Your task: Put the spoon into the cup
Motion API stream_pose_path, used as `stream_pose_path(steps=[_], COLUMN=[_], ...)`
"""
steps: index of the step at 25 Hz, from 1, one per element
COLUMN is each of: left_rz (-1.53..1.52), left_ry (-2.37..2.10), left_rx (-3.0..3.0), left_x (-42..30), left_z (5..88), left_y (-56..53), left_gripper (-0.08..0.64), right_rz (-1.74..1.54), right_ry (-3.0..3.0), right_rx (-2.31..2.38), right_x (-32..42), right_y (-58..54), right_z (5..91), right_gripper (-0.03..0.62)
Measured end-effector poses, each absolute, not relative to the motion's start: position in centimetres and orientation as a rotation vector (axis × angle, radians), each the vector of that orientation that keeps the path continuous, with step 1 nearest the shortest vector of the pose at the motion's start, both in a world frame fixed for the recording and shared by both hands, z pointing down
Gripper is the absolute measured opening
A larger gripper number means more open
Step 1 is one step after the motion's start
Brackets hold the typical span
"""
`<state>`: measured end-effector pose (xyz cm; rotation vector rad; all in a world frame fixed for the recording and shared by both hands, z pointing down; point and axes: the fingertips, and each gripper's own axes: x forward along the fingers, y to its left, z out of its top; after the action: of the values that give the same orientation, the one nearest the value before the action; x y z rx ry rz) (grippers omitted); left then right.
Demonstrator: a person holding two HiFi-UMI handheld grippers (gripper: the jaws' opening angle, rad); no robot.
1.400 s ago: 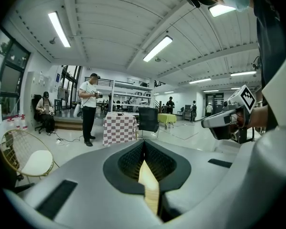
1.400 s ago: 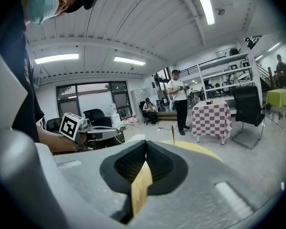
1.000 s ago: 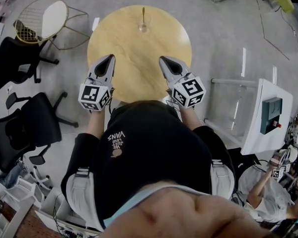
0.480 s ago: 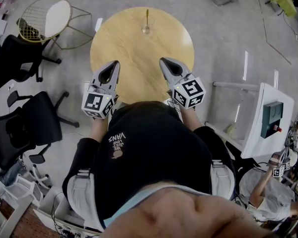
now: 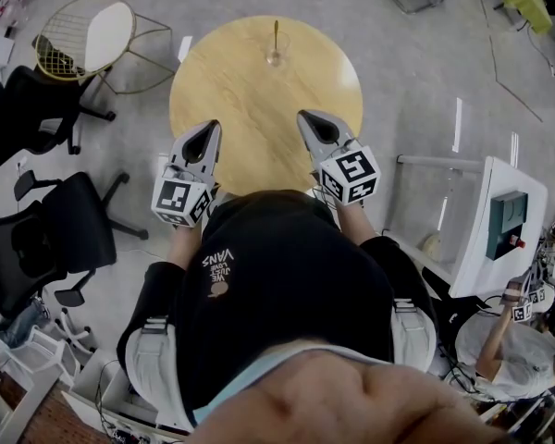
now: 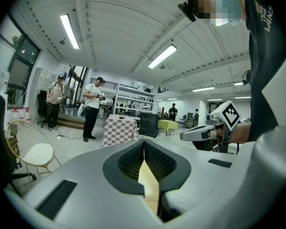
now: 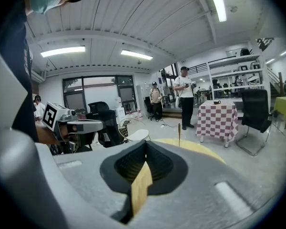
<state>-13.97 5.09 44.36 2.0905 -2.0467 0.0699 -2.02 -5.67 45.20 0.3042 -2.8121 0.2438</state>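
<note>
The slim gold-coloured metal spoon (image 5: pixel 276 33) stands upright in the small clear glass cup (image 5: pixel 274 58), its handle rising above the rim. The cup sits by the far edge of the round light-wood counter (image 5: pixel 231 91), about midway along that edge, with bare wood all round it.

Both grippers are held over the near edge of the counter, well apart from the cup and pointing toward it. The left gripper (image 5: pixel 206 129) is above the near-left part of the edge. In the left gripper view its jaws meet at the tips, with only a sliver of wood showing through the gap lower down and nothing held between them. The right gripper (image 5: pixel 307 117) is above the near-right part of the edge. Its jaws are likewise closed tip to tip and empty, and the right gripper view shows the spoon handle upright beyond them.

Off the counter's far-left side stands a gold wire-frame chair with a white seat (image 5: pixel 85 35). A black office chair (image 5: pixel 60 234) is on the floor to the left, and a white cabinet (image 5: pixel 499 220) is on the right.
</note>
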Motion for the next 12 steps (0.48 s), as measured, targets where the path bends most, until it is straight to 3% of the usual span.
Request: stream_pose_path(steps=[12], left_rz=[0.050], left_ry=[-2.042], left_rx=[2.096], left_x=[-14.19], left_z=[44.43], left_y=[5.56], left_gripper=[0.011], right_rz=[0.222], right_ry=[-2.805], right_rx=[0.310], right_x=[-2.33], right_y=[-5.22], right_z=[45.18], right_gripper=[-0.003])
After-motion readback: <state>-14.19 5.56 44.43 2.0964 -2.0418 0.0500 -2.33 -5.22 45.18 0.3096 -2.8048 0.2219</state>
